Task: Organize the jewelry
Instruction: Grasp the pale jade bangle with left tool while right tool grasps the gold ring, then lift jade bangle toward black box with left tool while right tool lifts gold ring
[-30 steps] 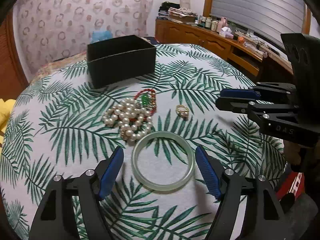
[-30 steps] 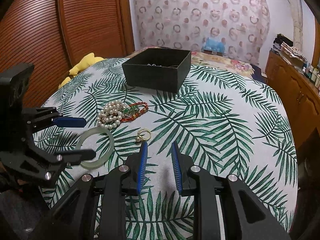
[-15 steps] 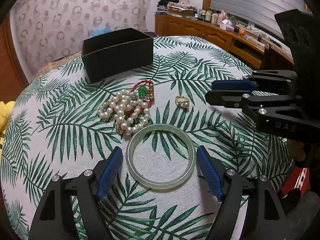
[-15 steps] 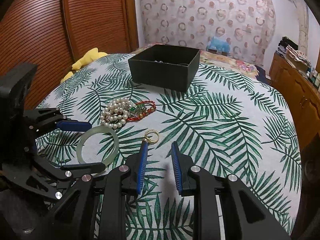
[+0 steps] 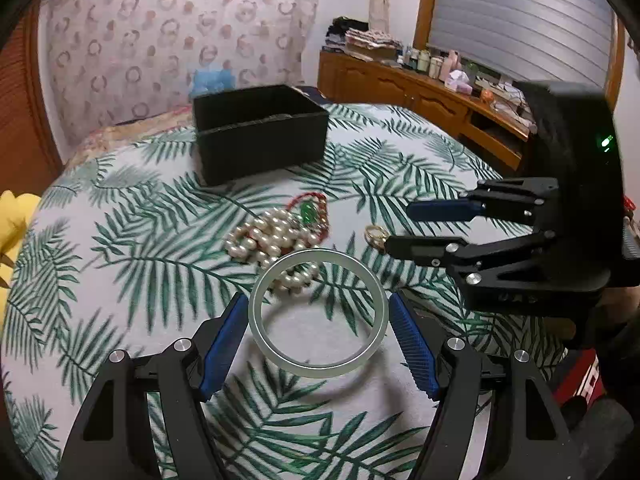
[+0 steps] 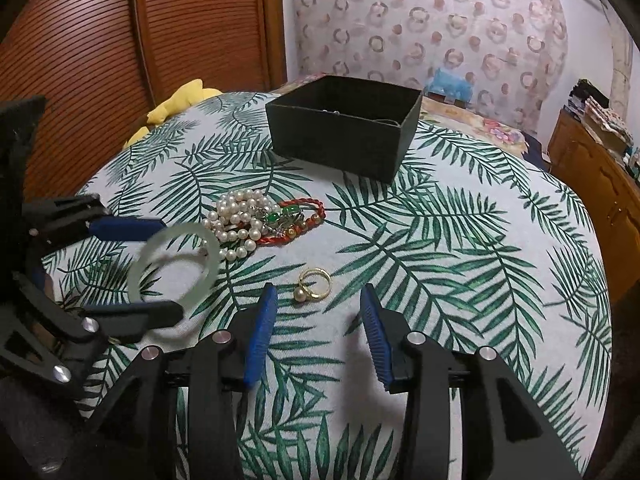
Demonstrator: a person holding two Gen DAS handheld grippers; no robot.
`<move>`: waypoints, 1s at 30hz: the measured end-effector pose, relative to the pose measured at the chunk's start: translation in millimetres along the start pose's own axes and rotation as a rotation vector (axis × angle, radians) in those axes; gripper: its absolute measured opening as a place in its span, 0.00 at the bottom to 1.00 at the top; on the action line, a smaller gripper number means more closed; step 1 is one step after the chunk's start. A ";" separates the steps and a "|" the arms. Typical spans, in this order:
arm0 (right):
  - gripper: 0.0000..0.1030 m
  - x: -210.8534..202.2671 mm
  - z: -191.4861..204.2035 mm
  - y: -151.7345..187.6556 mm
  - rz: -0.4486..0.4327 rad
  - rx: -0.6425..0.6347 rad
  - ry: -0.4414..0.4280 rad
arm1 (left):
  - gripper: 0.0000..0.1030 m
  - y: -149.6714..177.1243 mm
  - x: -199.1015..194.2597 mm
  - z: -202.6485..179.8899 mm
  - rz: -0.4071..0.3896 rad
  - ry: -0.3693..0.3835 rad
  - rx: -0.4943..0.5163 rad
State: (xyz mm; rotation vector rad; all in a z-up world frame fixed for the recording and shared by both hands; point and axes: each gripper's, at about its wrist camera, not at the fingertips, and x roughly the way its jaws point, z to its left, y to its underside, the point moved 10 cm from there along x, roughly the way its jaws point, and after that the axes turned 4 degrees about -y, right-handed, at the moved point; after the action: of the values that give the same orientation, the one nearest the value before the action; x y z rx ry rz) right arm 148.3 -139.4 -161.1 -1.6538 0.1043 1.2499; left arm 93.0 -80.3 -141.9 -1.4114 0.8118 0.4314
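Observation:
My left gripper is shut on a pale green jade bangle and holds it lifted above the table; the bangle also shows in the right wrist view. My right gripper is open, its jaws either side of a gold pearl ring just ahead on the cloth. A pearl necklace lies heaped with a red cord bracelet and green stones. A black open box stands at the far side.
The round table has a palm-leaf cloth. A yellow cushion lies past the left edge. A wooden dresser with bottles stands behind on the right. Wooden slatted doors are on the left.
My left gripper has closed on the bangle and lifted it off the cloth. My right gripper has opened wide and moved up to the pearl ring.

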 end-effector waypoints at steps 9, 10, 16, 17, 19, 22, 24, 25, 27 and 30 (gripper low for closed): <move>0.44 16.0 -0.6 0.2 0.040 -0.037 0.019 | 0.67 -5.8 -7.6 11.7 -0.031 -0.023 -0.019; 0.44 16.4 -0.6 -0.3 0.040 -0.038 0.019 | 0.67 -6.9 -8.3 13.2 -0.035 -0.024 -0.022; 0.32 16.4 -3.8 -1.5 0.025 -0.019 0.030 | 0.67 -12.2 -12.3 19.0 -0.055 -0.037 -0.031; 0.21 15.8 -4.0 -1.7 0.024 -0.018 0.030 | 0.67 -13.7 -12.6 20.4 -0.058 -0.039 -0.031; 0.20 15.0 -3.7 -1.1 0.023 -0.018 0.022 | 0.67 -17.2 -12.9 23.0 -0.063 -0.045 -0.031; 0.16 12.9 -2.7 -2.3 0.014 -0.016 0.015 | 0.67 -22.0 -14.8 27.8 -0.073 -0.051 -0.037; 0.12 10.0 -2.0 -3.8 0.006 -0.015 0.012 | 0.67 -25.4 -15.9 30.6 -0.080 -0.055 -0.038; 0.12 9.5 -2.1 -4.6 0.006 -0.016 0.013 | 0.67 -28.5 -16.2 32.8 -0.085 -0.058 -0.038; 0.12 11.8 -2.7 -3.8 0.014 -0.025 0.020 | 0.67 -32.0 -15.8 34.0 -0.089 -0.062 -0.037; 0.12 11.7 -3.2 -4.1 0.009 -0.024 0.015 | 0.67 -38.7 -15.4 38.9 -0.098 -0.064 -0.039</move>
State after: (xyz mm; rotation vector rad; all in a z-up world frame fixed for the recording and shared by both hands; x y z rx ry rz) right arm 158.2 -134.3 -167.4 -1.6852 0.1064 1.2493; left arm 119.3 -45.2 -105.5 -1.4598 0.6829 0.4169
